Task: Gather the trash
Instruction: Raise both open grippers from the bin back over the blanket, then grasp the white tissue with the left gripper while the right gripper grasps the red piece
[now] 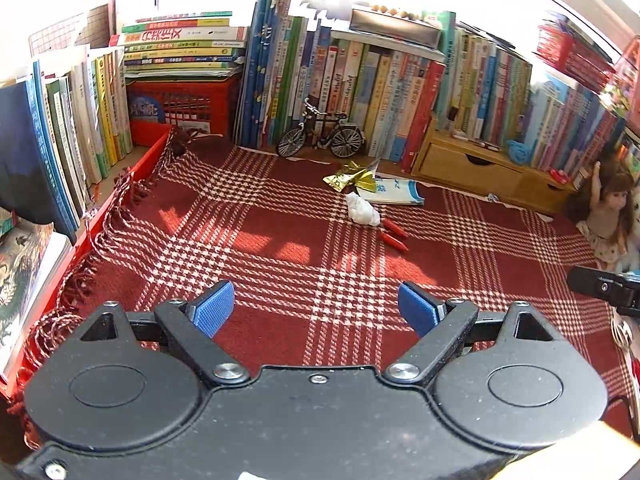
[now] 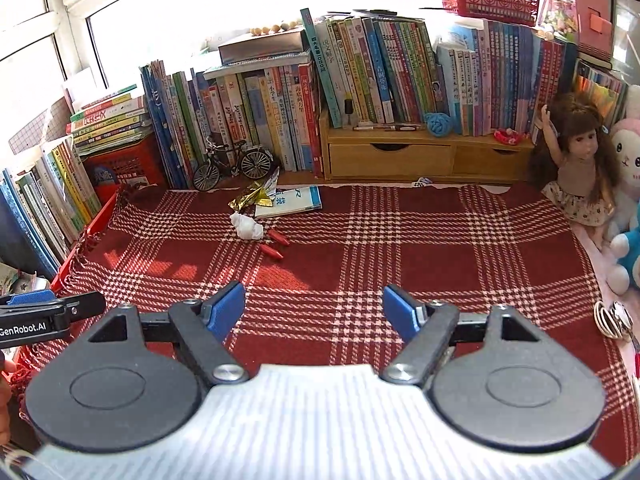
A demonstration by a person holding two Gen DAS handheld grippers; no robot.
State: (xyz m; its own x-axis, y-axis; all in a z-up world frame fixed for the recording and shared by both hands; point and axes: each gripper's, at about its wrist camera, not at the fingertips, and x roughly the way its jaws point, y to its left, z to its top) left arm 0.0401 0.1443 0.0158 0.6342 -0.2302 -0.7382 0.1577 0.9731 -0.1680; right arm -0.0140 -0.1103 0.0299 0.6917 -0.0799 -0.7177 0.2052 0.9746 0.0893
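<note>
Both the left tool (image 1: pixel 316 306) and the right tool (image 2: pixel 314 308) hang with jaws spread wide and nothing between them, above the red-and-white plaid cloth (image 2: pixel 400 240). The trash lies well ahead, toward the books: a crumpled white paper wad (image 2: pixel 248 226), a crinkled gold foil wrapper (image 2: pixel 252 198) just behind it, and two small red wrappers (image 2: pixel 276 244) beside it, long axes slanting. It sits left of the right tool's line, so the left tool seems nearer. No bin shows
</note>
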